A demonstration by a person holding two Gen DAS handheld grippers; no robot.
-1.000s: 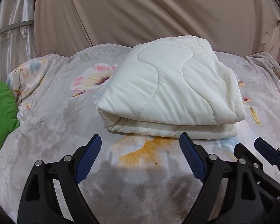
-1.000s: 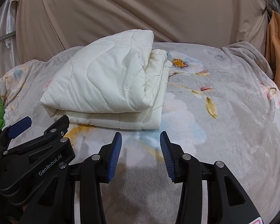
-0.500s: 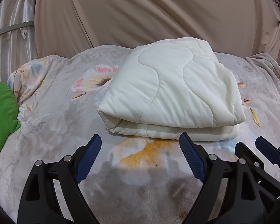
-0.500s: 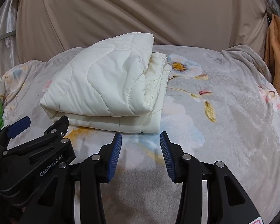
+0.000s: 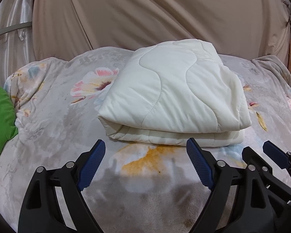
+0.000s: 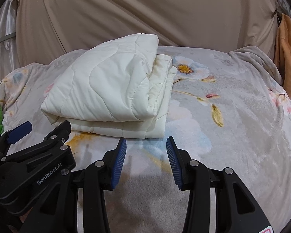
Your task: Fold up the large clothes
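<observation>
**Quilt folded, both grippers idle in front of it**

Almost nothing has changed over the last second: both views show the same scene, apart from a slight drift in how the quilt sits in the picture, and the jaw gaps are the same as before. The cream quilt (image 5: 174, 101) lies as a thick, layered bundle on the flowered bedspread (image 5: 48, 136), its folded edge facing the grippers and its stacked layers visible on the right side. Judging from this, the folding looks finished, or else paused before one more fold; the far side of the bundle is hidden, so its neatness there cannot be told.

The left gripper (image 5: 145, 151) has its jaws spread wide, with only bedspread showing between the blue pads. It holds nothing and stops short of the quilt's near edge. The right gripper (image 6: 146, 149) stands about half open, also empty, just short of the bundle's near right corner. The two grippers sit side by side, each showing at the edge of the other's view.
</observation>
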